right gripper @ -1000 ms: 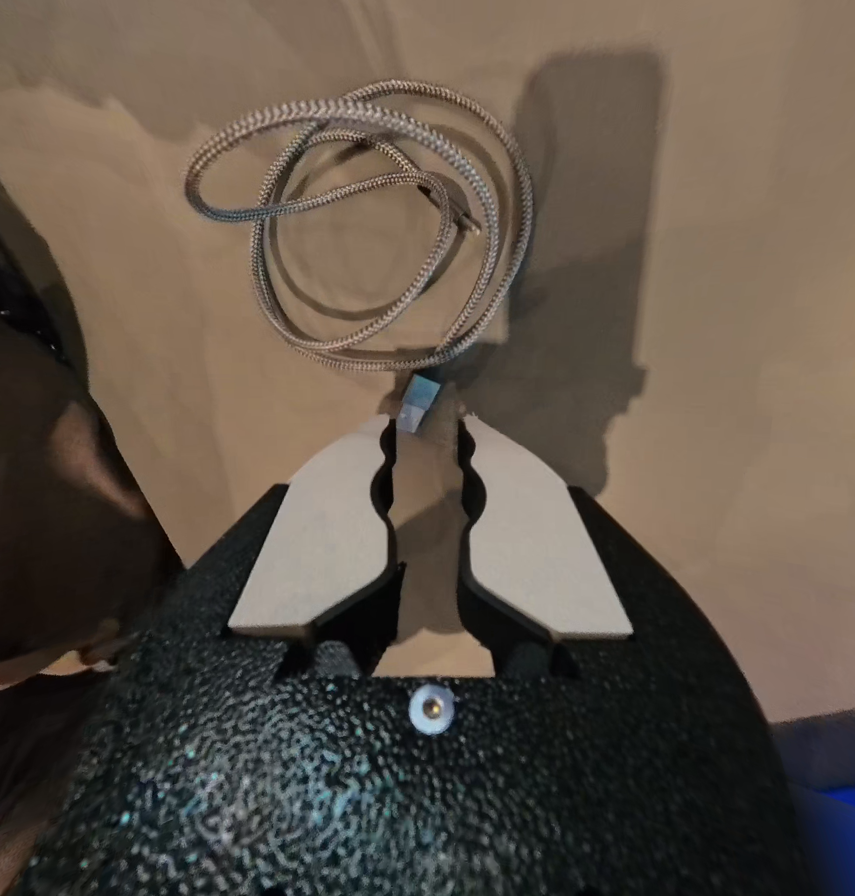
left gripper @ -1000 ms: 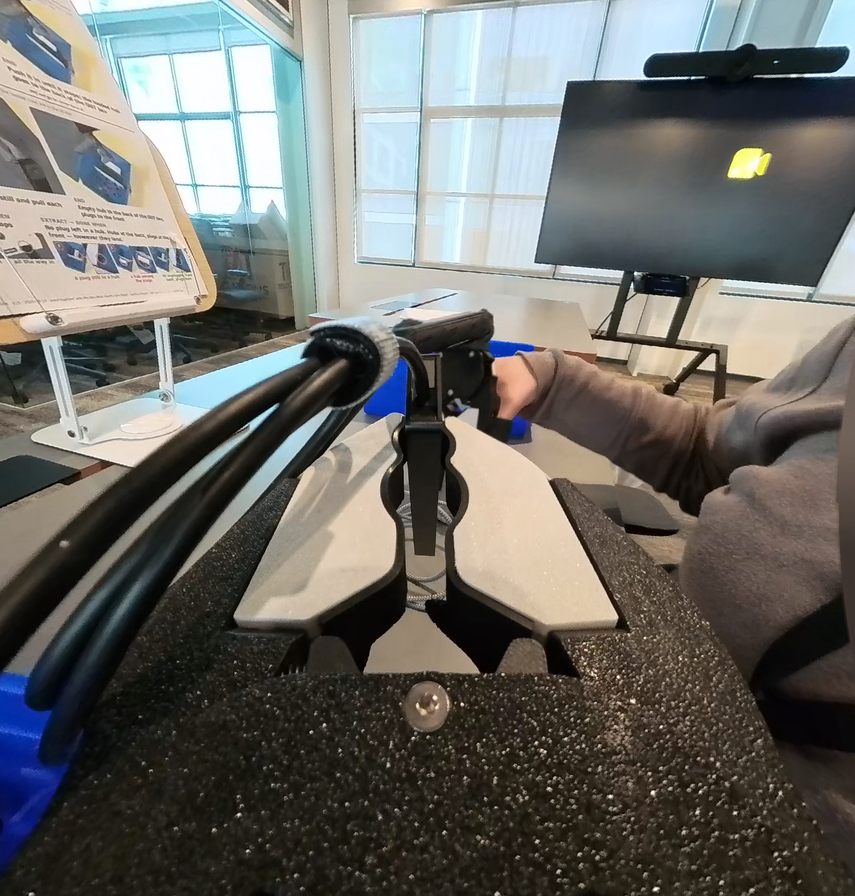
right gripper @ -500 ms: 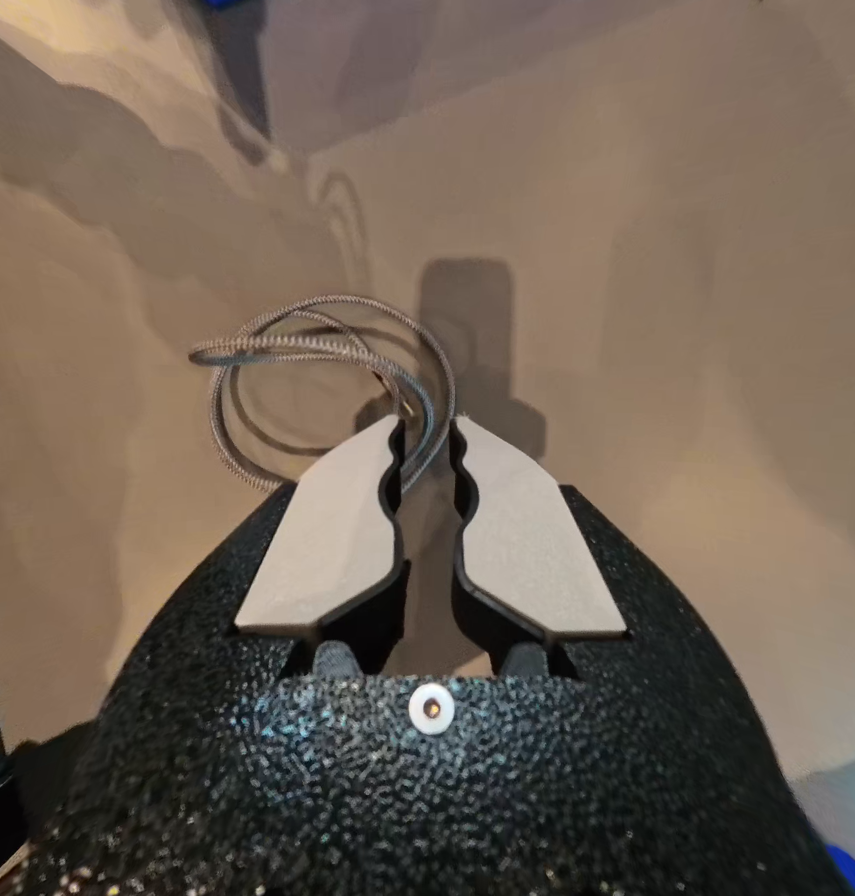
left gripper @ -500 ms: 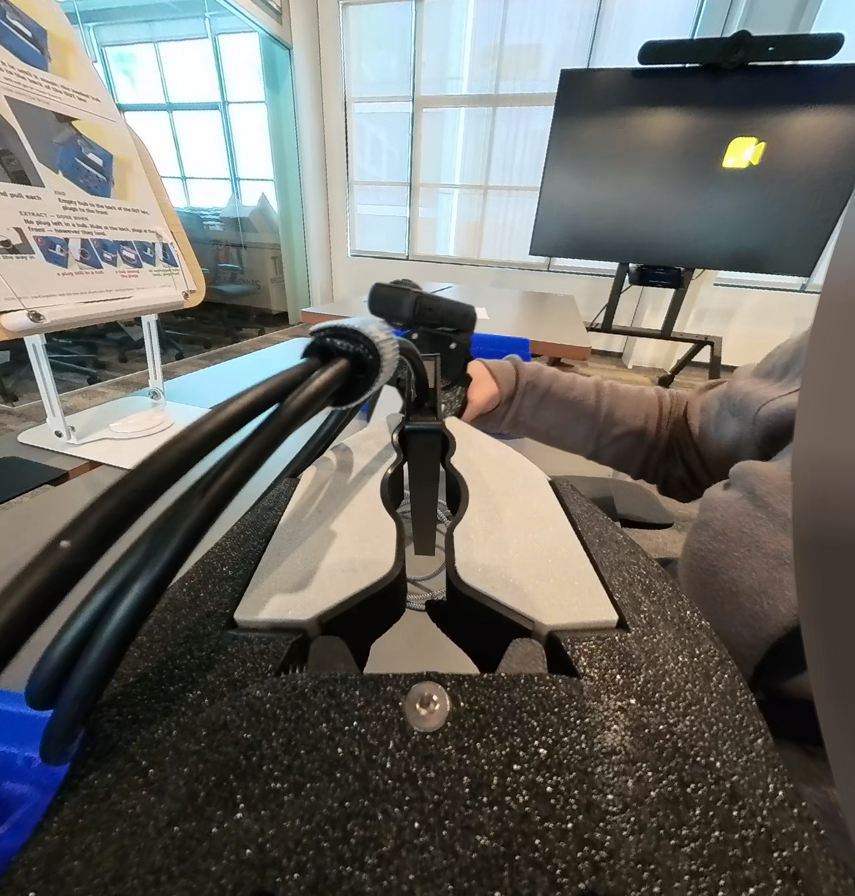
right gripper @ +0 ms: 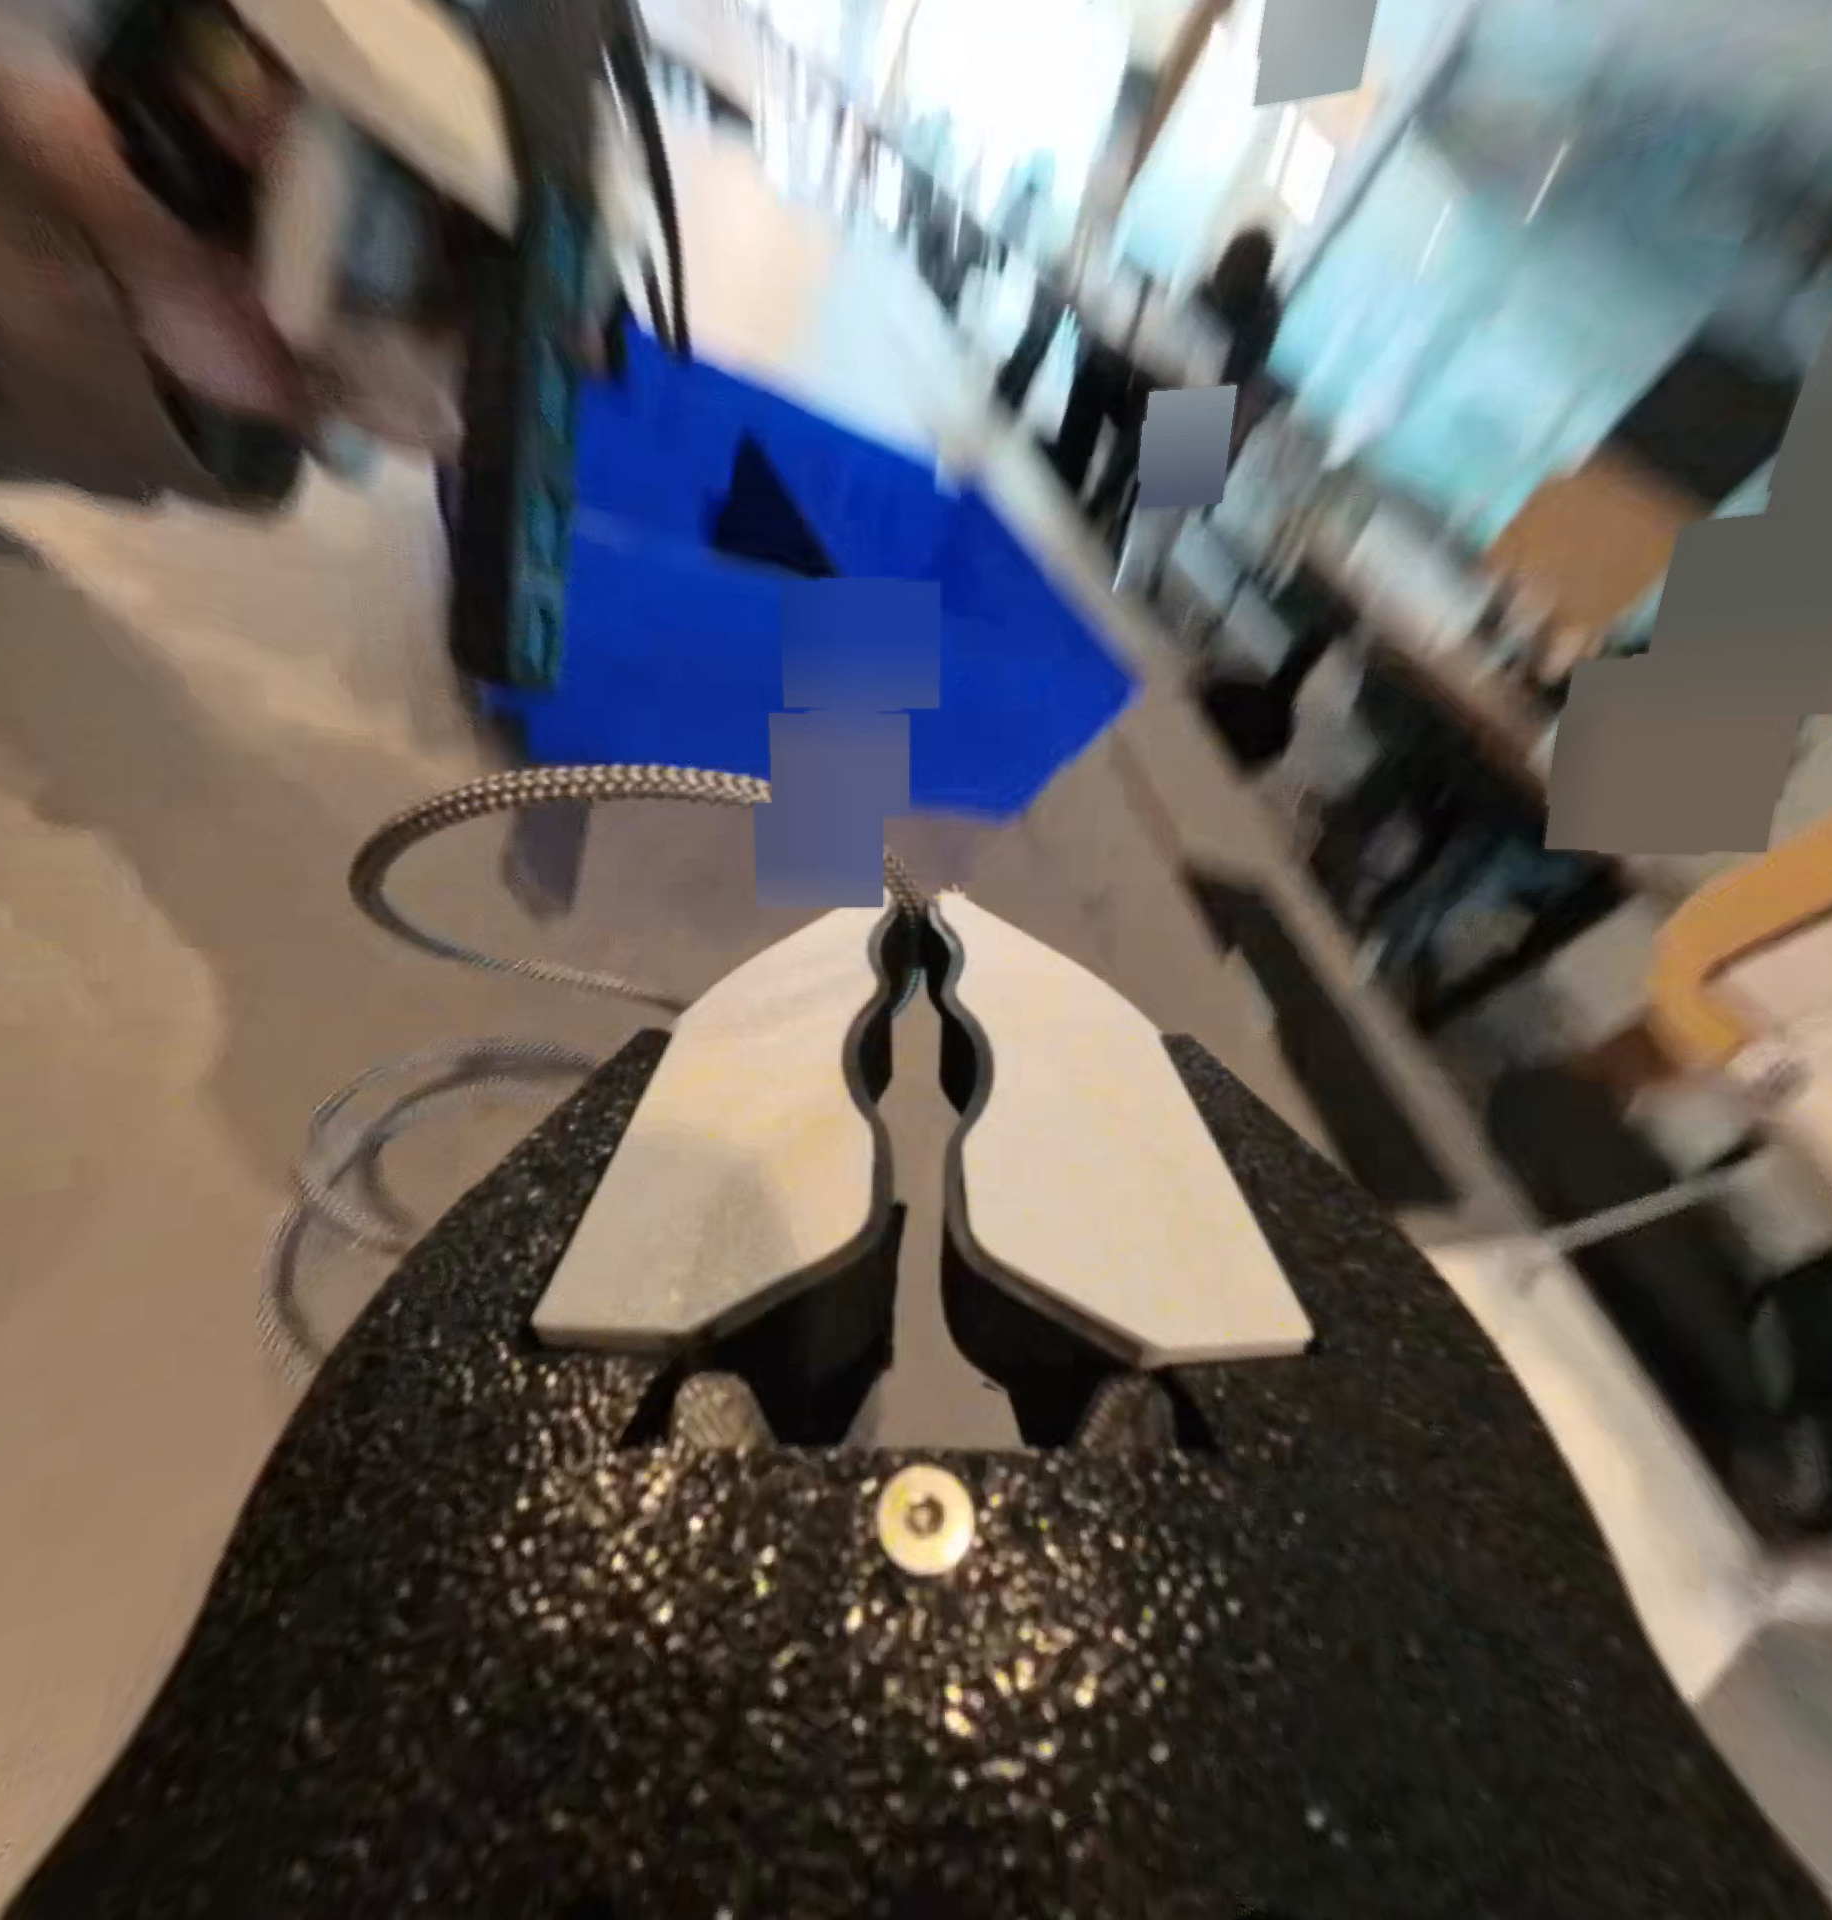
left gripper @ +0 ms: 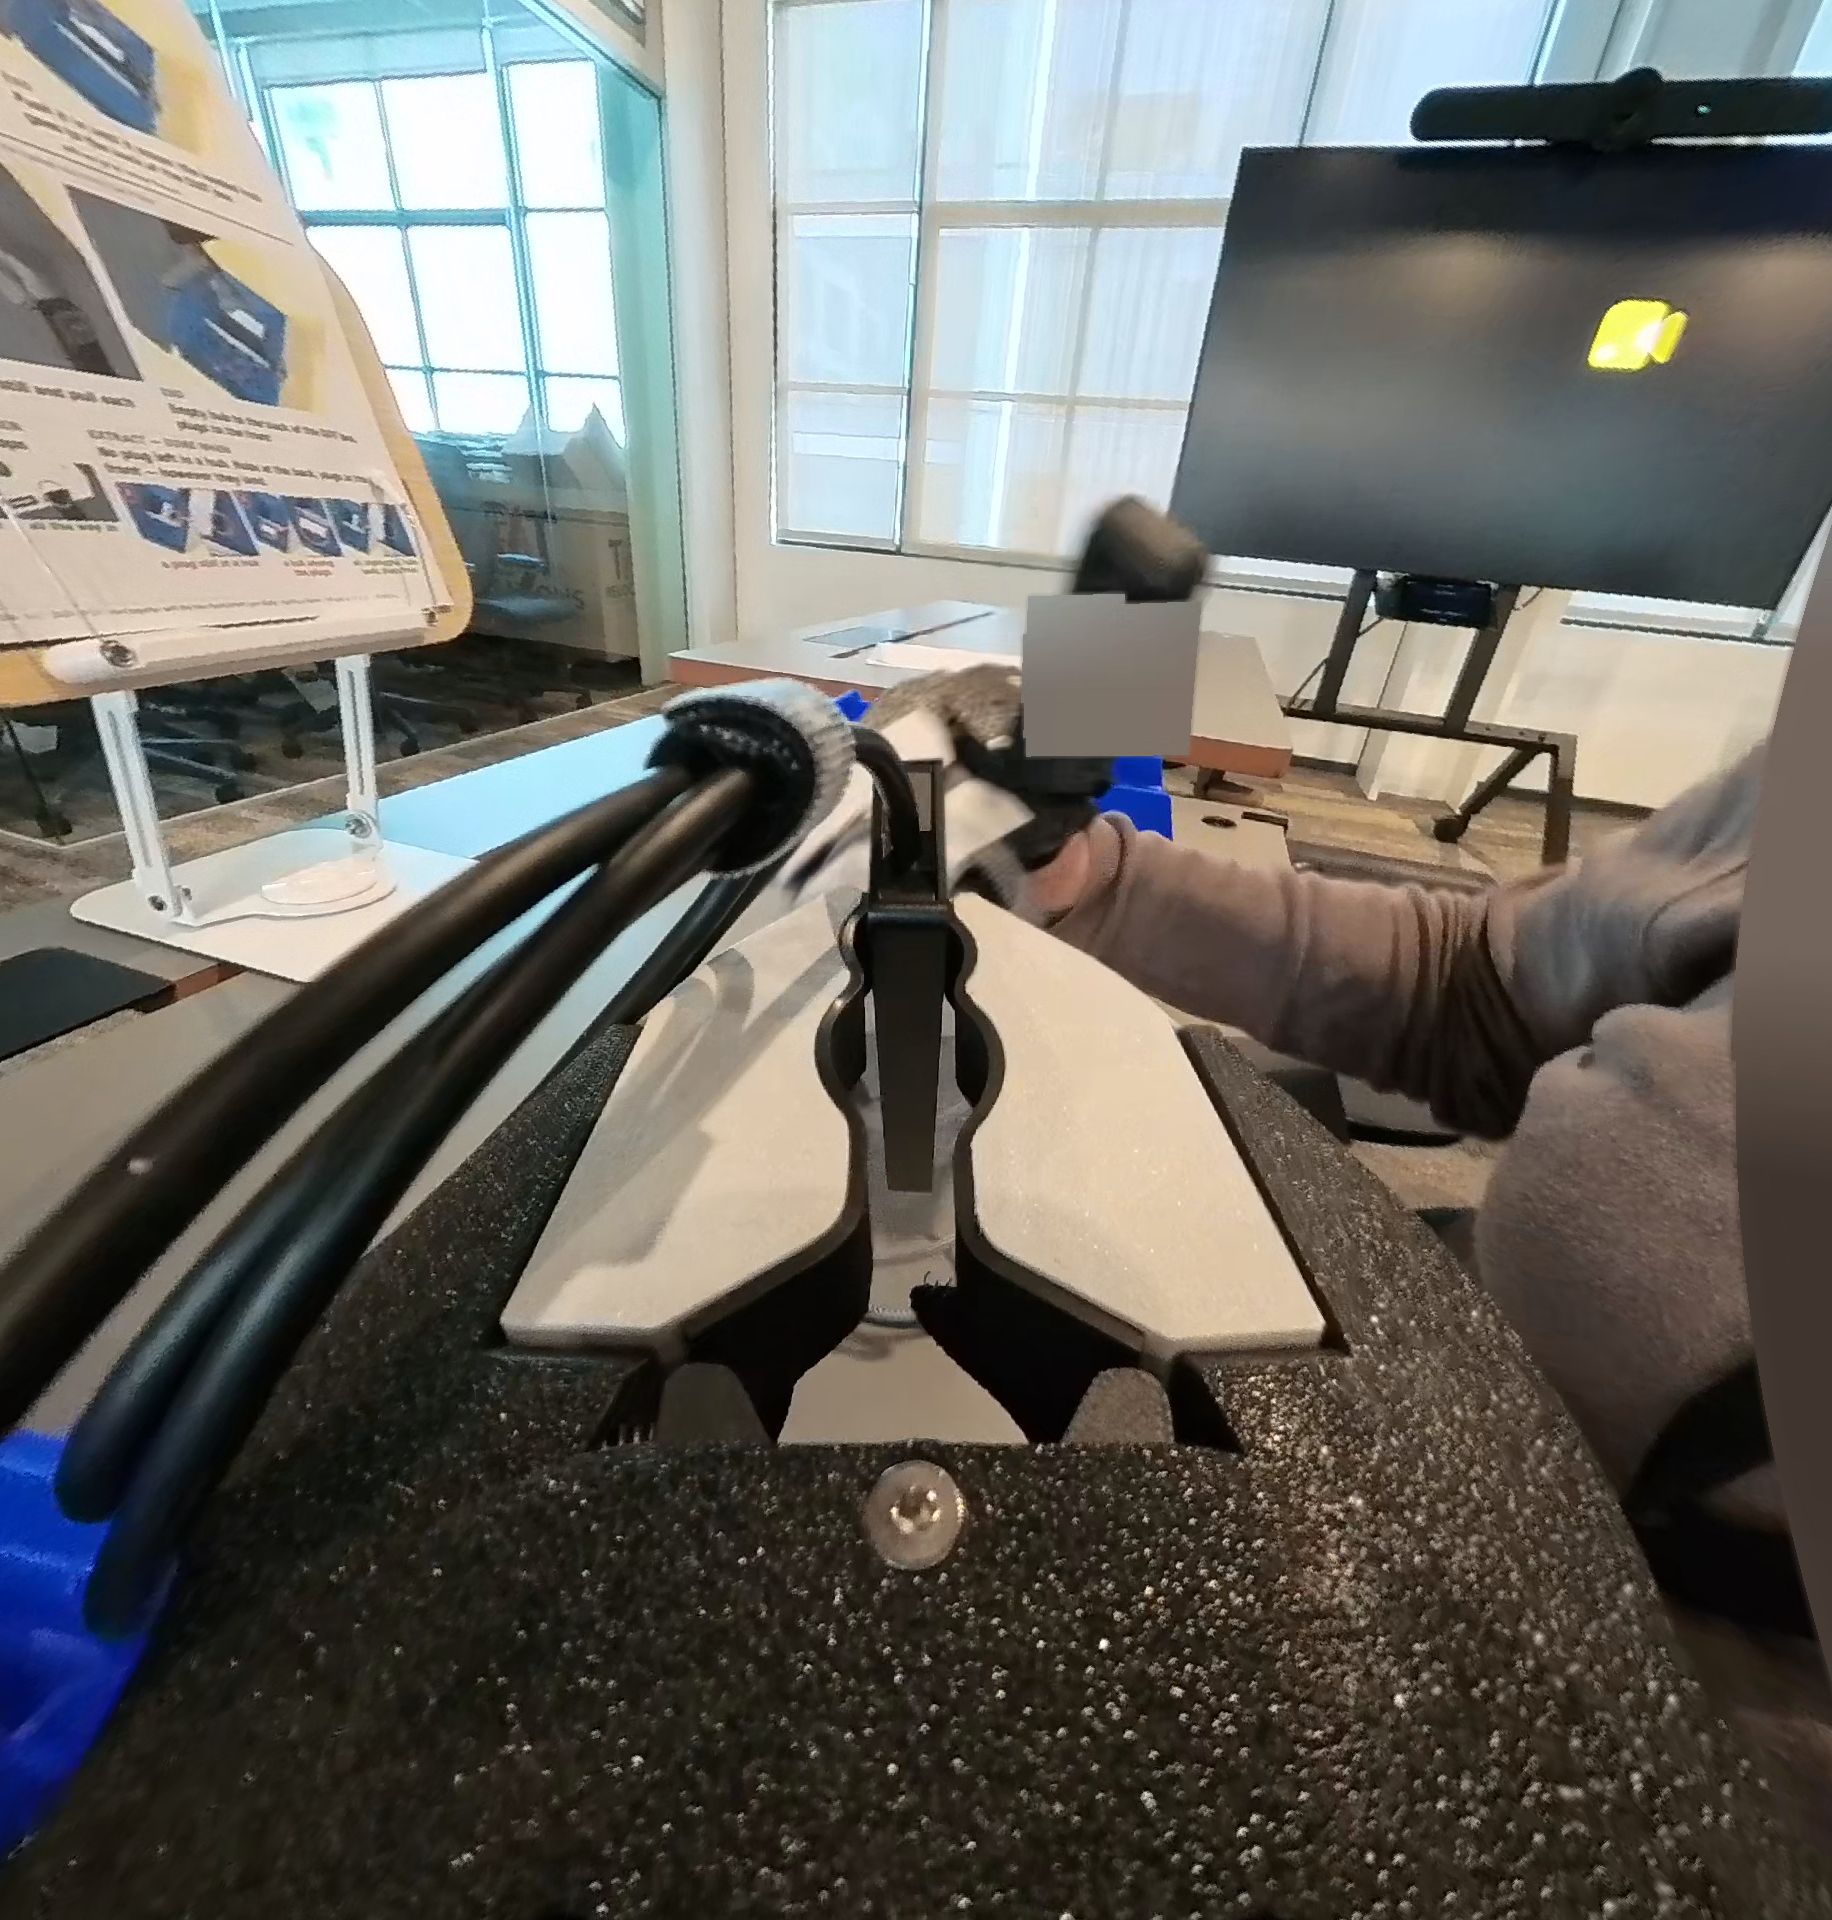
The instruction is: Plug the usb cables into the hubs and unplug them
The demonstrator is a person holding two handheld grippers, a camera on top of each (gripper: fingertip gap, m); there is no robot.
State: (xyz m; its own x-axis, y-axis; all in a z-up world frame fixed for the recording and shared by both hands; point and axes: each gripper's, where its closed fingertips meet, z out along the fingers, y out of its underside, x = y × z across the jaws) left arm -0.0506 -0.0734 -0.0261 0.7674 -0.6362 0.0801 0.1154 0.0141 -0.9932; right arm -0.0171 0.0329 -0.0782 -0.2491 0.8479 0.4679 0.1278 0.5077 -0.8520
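My left gripper (left gripper: pixel 907 920) is shut on a thin black hub (left gripper: pixel 907 1049) held edge-on between its fingers. The hub's black cables (left gripper: pixel 372 1039), bound by a grey strap (left gripper: pixel 756 769), run off to the lower left. My right gripper (right gripper: pixel 910 920) is shut on a grey braided usb cable (right gripper: pixel 538 795), which loops off to the left above the tan table (right gripper: pixel 112 935). The cable's plug is hidden. In the left wrist view the right gripper (left gripper: pixel 979 800) is blurred, just beyond the hub, held by a hand in a grey sleeve (left gripper: pixel 1359 966).
A blue bin (right gripper: pixel 683 644) stands just beyond the right gripper. Another blue part (left gripper: pixel 8 1558) sits at the lower left. An instruction board on a white stand (left gripper: pixel 164 416) is at the left. A large dark screen on a wheeled stand (left gripper: pixel 1514 364) is at the back right. Spacing between my two grippers at the tips: around 12 cm.
My right gripper has shut on the braided cable and swung up from the table toward the blue bin and the hub. My left gripper still holds the hub.
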